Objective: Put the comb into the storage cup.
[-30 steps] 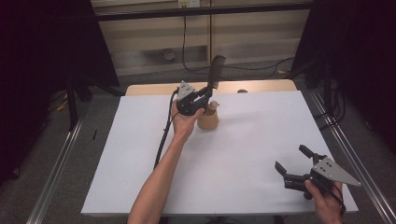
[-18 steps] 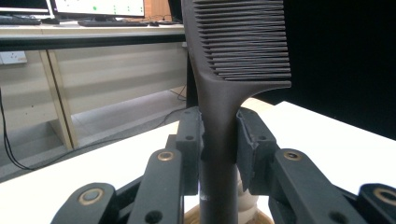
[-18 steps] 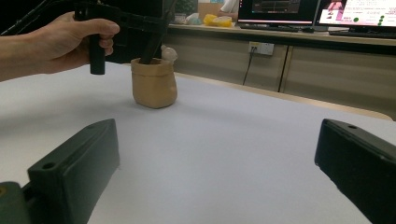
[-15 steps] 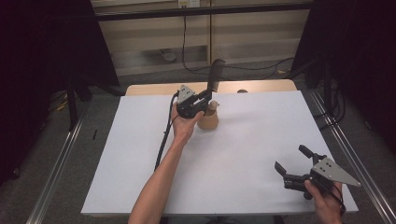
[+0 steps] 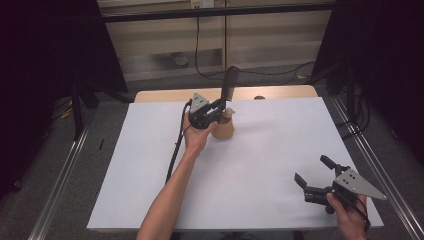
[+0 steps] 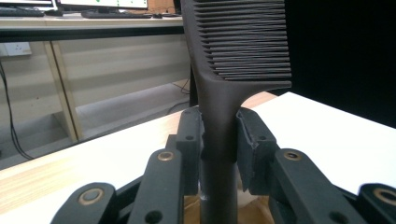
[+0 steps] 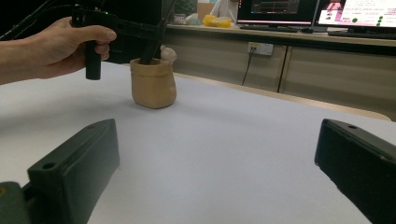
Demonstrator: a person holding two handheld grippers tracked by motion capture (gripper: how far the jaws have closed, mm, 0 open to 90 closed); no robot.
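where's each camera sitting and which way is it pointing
high view: above the near table edge, looking forward and down at the white table; forearms, both tools show.
left gripper view: rides the left tool, facing up the comb it clamps.
right gripper view: rides the open right tool, facing the pot.
Shared: comb, pot, table.

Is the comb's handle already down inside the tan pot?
In. The comb, upright in the left gripper, runs down into the tan pot.

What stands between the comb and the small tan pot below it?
Nothing visible does. The left hand-held gripper grips the black comb by its handle, which stands upright directly over, perhaps already inside, the tan pot.
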